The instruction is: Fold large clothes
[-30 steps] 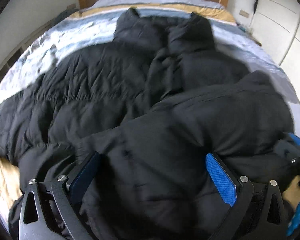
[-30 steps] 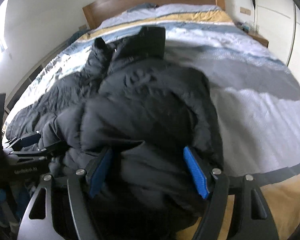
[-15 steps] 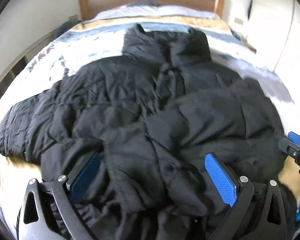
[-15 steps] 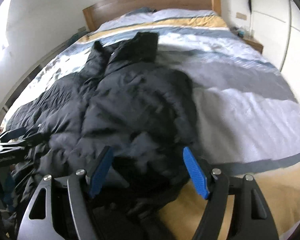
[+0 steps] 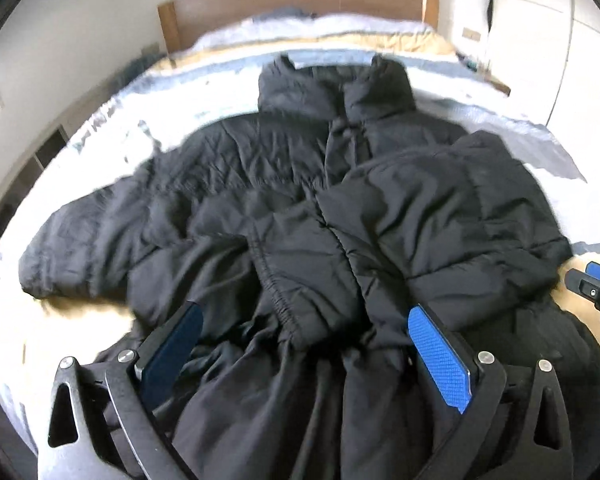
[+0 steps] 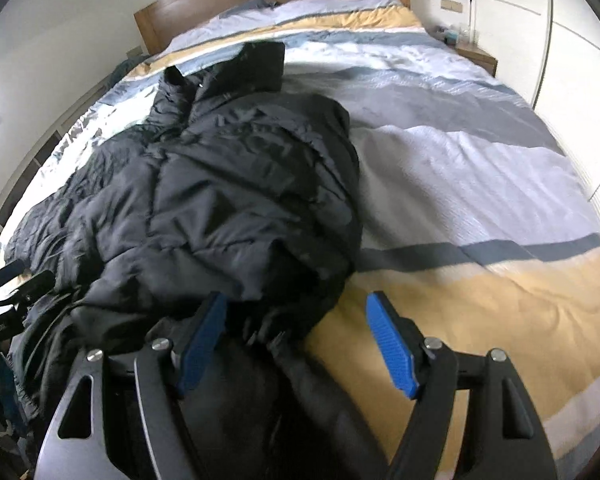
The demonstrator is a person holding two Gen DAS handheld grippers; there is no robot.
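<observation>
Mostly bare bedspread [image 6: 480, 184] right of jacket [image 6: 228, 200], both grippers [image 5: 304, 344] [image 6: 296, 332] spread, empty.

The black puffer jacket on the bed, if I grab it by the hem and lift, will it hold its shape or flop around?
The black puffer jacket will probably flop: it already lies crumpled, one sleeve folded across it. Its quilted padding looks bulky yet likely light. The smooth shell may slide on the striped bedspread.

No text can be read with certainty; white lettering on the left gripper [image 6: 4, 300], at the right wrist view's left edge, is too blurred.
</observation>
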